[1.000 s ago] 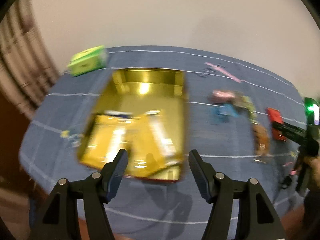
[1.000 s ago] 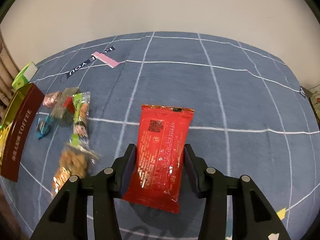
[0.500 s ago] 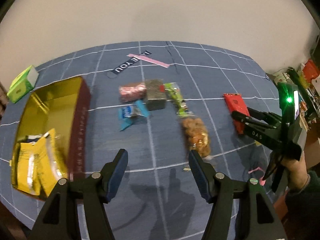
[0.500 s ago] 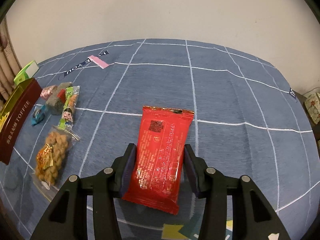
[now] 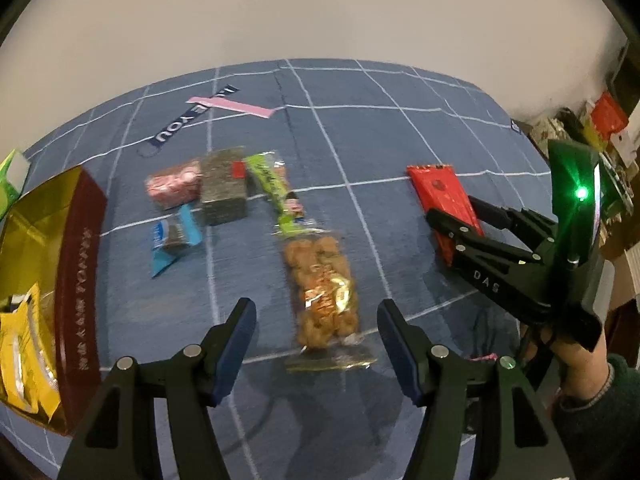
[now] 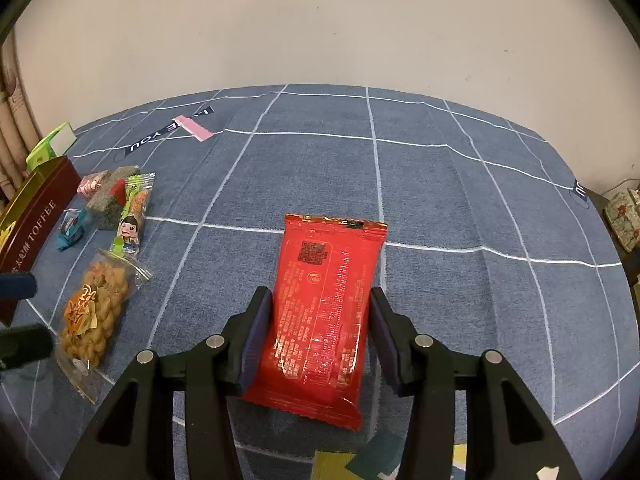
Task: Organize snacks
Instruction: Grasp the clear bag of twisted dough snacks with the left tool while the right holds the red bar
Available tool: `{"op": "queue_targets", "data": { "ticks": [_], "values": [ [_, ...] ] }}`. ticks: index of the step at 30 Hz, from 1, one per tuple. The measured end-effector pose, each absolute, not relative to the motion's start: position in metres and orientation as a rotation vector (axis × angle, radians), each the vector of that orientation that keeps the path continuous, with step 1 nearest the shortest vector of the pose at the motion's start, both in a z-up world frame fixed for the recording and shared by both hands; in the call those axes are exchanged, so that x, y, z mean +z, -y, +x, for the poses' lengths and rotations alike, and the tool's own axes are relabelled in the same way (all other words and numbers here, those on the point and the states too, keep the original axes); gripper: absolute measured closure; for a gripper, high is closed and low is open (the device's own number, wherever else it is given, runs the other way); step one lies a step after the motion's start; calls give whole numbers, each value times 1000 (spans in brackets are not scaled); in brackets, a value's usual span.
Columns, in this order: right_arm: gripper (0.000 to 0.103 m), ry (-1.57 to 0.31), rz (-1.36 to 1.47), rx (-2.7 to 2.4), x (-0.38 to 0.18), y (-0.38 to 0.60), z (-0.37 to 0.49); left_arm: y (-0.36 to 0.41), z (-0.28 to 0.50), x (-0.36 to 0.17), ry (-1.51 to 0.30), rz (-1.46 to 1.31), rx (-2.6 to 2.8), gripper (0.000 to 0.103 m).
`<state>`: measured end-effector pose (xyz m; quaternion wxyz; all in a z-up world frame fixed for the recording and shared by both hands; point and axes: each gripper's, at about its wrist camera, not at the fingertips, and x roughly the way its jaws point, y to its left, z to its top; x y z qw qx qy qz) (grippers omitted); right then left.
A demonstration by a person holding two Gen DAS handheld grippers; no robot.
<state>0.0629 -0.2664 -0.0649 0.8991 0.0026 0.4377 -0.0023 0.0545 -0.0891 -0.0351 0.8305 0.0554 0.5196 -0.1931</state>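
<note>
Now | left claw (image 5: 314, 326) half-open, empty | right claw (image 6: 318, 330) loosening around red packet (image 6: 326, 304)

Dim, fisheye-warped, left view blurred

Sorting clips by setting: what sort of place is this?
Probably a home room: a blue checked tablecloth with loose snacks, a toffee tin, a curtain at the left and household clutter beside the table.

Both wrist views look steeply down, close over the tablecloth (image 5: 400, 136) (sharing the snack row).
</note>
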Motion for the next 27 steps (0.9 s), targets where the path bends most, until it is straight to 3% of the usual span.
{"op": "queue_targets", "data": {
  "ticks": [10,23,26,27],
  "values": [
    [55,-908,7,3,-65,267,62,104,75,-67,-1209,119,-269,39],
    [53,-909,3,2,-64,265,62,110,82,-74,-1197,154,-265,39],
    [54,-909,3,2,-64,265,62,108,82,-72,-1194,157,-273,45],
    [54,-909,3,2,-64,265,61,106,81,-72,-1193,158,-278,52]
  ]
}}
